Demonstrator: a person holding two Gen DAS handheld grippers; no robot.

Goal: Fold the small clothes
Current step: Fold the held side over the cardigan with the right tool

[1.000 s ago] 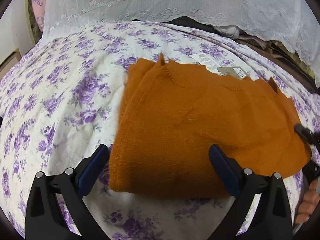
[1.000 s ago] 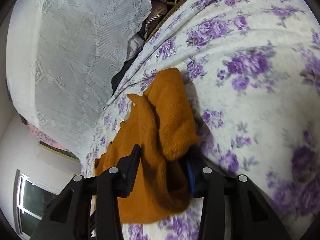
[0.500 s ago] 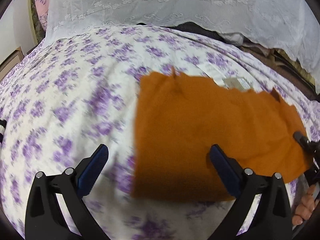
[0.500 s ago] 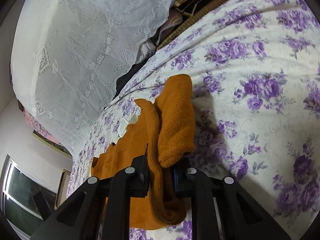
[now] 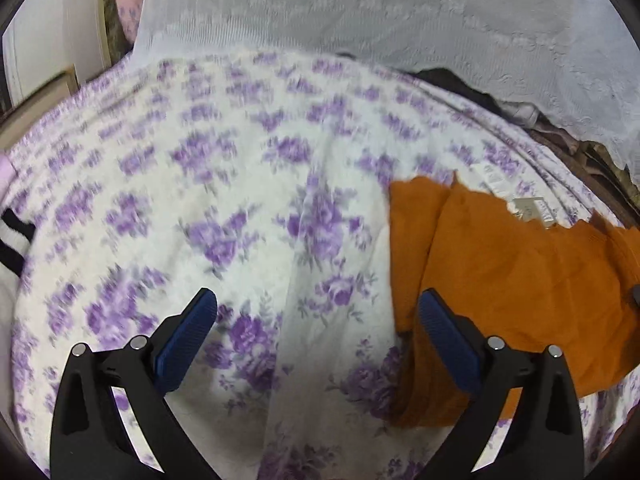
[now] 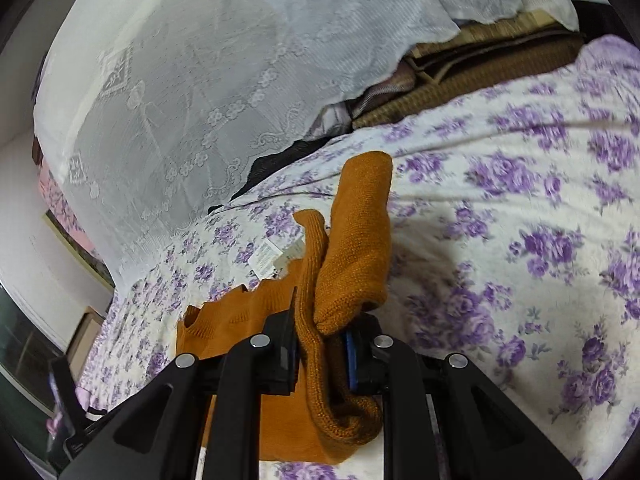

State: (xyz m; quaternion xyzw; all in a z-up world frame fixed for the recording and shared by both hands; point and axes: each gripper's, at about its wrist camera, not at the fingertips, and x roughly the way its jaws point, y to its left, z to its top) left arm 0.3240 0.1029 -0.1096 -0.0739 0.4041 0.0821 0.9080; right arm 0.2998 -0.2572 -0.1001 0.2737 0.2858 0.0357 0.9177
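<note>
My right claw [image 6: 320,340] is pinching the orange sweater [image 6: 240,320], with a bunched fold of its knit squeezed between the two fingers. One sleeve [image 6: 360,240] stands up out of the grip and flops over toward the far side. The rest of the sweater hangs and lies to the left of that claw on the bed [image 6: 520,240], which wears a white cover with purple flowers.

My left claw [image 5: 316,320] is spread wide and holds nothing. Between its blue pads [image 5: 188,344] I see only the flowered cover. Its right finger stands in front of the near left edge of the sweater [image 5: 520,280], and I cannot tell whether it touches the cloth. From this side the sweater lies on the right part of the bed, its left edge folded over in a narrow strip.

A couple of paper tags [image 5: 528,208] lie at the neckline on the far edge (they also show in the right view, pale against the cover [image 6: 266,258]).

Behind the bed a white lace cloth [image 6: 200,100] hangs down and covers most of the background. Under its lower edge I can make out a pile of dark and brown folded fabrics [image 6: 480,80] pressed against the far side of the bed. At the left edge of the left view a black-and-white striped item [image 5: 12,240] peeks in, too cropped to identify.
</note>
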